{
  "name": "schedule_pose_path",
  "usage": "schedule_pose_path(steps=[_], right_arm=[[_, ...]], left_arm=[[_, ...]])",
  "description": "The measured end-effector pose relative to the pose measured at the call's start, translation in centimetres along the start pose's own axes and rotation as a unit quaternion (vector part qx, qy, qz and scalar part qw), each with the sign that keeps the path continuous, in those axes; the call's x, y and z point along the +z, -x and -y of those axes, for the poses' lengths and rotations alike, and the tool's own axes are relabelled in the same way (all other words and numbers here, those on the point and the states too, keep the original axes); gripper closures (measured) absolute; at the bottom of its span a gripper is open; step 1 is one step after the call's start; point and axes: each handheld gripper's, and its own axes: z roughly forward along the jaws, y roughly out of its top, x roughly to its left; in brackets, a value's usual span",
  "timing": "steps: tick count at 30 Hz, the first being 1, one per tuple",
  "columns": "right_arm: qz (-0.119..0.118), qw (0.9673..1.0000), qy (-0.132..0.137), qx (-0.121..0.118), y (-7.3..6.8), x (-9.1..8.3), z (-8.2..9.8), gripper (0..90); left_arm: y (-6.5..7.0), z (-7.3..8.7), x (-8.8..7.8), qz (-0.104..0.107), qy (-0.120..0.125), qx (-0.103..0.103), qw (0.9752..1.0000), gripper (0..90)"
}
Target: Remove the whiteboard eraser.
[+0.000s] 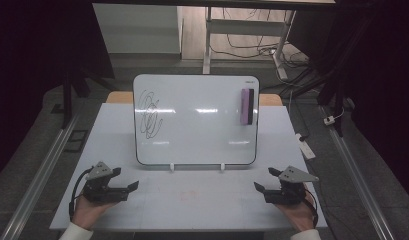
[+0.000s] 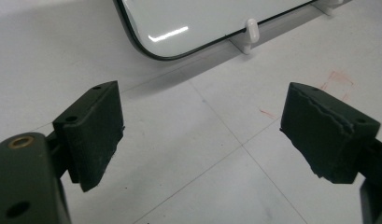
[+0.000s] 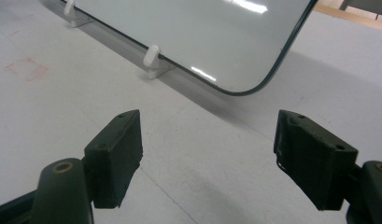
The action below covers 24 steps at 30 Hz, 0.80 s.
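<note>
Though scribbled, whiteboard (image 1: 196, 120) text illegible

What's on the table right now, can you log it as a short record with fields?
surface: white table
board: whiteboard propped upright on two small white feet
marks: black scribble on the board's left part
eraser: pink and black eraser stuck on the board's upper right
left hand-held gripper: open, holding nothing, near the table's front left
right hand-held gripper: open, holding nothing, near the front right
</note>
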Motion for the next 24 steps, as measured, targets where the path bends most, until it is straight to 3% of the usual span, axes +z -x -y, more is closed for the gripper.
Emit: schedule_pose_path(steps=[13, 16, 24], right_arm=[[0.003, 0.9993, 0.033, 0.014, -0.5, -0.9, -2.4, 26.0], [0.012, 0.9995, 0.028, 0.012, -0.6, -0.8, -3.1, 26.4], [0.032, 0.9984, 0.042, 0.020, -0.3, -0.7, -5.7, 27.6]], left_arm=[[0.3, -0.3, 0.2, -0.001, -0.004, 0.004, 1.0000, 14.7], [0.4, -0.3, 0.2, 0.000, -0.003, 0.004, 1.0000, 14.7], [0.0, -0.2, 0.3, 0.001, -0.004, -0.002, 1.0000, 14.8]])
